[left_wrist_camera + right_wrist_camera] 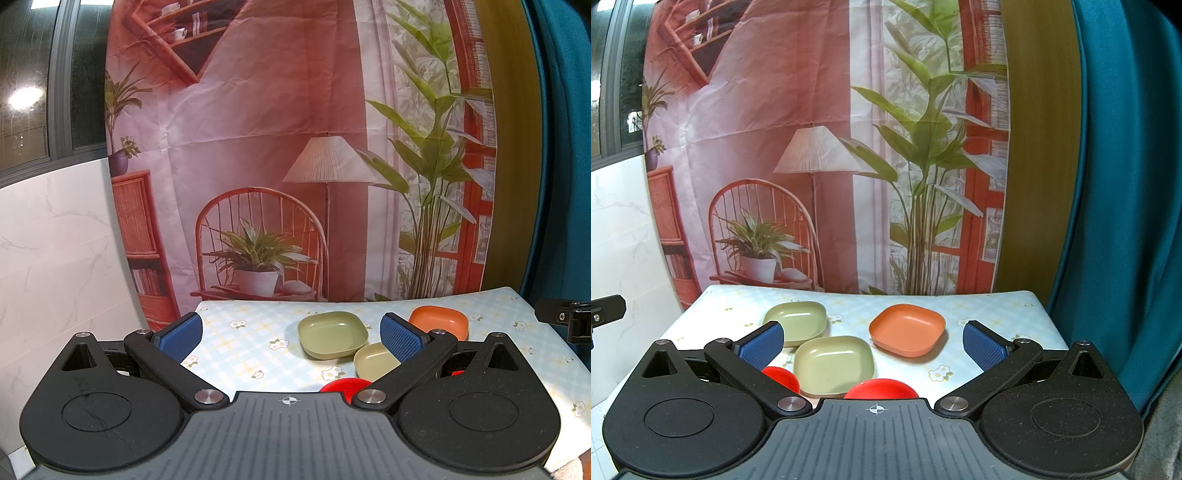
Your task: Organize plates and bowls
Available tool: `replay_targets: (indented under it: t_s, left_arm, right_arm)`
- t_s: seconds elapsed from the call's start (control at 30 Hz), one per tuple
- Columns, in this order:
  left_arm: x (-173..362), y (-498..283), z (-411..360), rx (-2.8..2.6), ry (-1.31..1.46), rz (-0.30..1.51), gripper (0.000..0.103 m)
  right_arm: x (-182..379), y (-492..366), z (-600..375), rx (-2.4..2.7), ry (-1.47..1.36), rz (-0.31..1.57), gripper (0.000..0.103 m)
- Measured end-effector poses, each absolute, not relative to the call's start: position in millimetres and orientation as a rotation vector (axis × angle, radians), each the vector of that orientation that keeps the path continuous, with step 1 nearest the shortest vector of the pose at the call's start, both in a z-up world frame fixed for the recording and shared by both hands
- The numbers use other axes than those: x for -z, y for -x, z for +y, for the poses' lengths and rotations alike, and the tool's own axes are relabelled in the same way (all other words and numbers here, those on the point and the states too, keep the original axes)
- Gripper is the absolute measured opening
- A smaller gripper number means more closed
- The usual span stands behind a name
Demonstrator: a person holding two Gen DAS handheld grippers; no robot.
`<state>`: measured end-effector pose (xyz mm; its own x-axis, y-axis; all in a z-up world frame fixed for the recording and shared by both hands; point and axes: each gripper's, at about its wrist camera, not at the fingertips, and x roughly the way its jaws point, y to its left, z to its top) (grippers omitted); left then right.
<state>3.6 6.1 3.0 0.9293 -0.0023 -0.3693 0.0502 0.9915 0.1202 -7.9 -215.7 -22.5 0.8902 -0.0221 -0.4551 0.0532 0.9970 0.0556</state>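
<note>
On the flowered tablecloth point(243, 347) lie a green square plate point(332, 334), a pale yellow-green square plate point(375, 360), an orange square plate point(439, 321) and red bowls point(343, 384) at the near edge, partly hidden by the gripper body. In the right wrist view the green plate point(796, 321), the pale plate point(833, 363), the orange plate point(908, 334) and two red bowls point(881, 388) point(781, 376) show. My left gripper point(291, 338) is open and empty above the table. My right gripper point(873, 343) is open and empty above the plates.
A printed backdrop point(258, 147) hangs behind the table. A marble wall panel point(48, 240) stands at the left and a teal curtain point(1126, 184) at the right. The other gripper's black tip point(565, 319) shows at the right edge.
</note>
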Motion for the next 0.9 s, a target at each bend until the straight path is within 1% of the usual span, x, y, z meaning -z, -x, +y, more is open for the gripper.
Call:
replay_targets:
  t_s: [0.9]
  left_arm:
    - [-6.0, -8.6, 11.0, 0.029, -0.130, 0.382, 0.103]
  right_arm:
    - [21.7, 8.5, -215.3, 0.039, -0.066, 0.470, 0.103]
